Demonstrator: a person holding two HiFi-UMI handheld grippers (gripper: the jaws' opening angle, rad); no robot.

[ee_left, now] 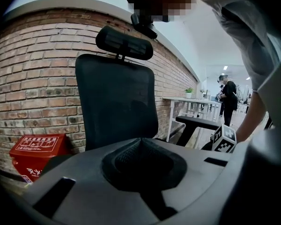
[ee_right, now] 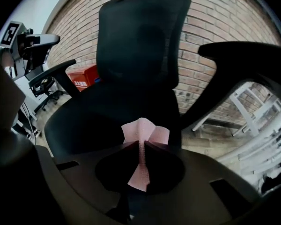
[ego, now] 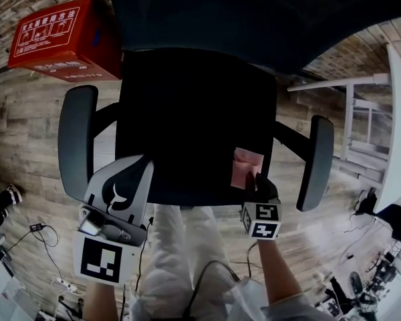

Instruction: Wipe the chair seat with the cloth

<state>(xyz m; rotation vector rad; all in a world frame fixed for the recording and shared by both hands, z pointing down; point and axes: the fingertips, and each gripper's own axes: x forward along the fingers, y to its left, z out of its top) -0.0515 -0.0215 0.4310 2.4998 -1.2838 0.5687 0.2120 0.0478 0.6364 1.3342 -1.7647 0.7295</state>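
Observation:
The black chair seat (ego: 187,126) fills the middle of the head view, with a grey armrest on each side. A pink cloth (ego: 246,168) lies on the seat's front right part. My right gripper (ego: 252,181) is shut on the cloth's near edge; in the right gripper view the cloth (ee_right: 141,139) is pinched between the jaws (ee_right: 140,146) and fans out over the seat (ee_right: 107,116). My left gripper (ego: 137,171) hovers at the seat's front left corner. It is shut with nothing in it (ee_left: 140,144) and faces the mesh backrest (ee_left: 114,102).
A red box (ego: 60,39) stands on the wood floor behind the chair's left side. A white desk frame (ego: 361,112) is at the right. Cables (ego: 43,236) lie on the floor at the near left. My legs in white trousers (ego: 180,259) are in front of the seat.

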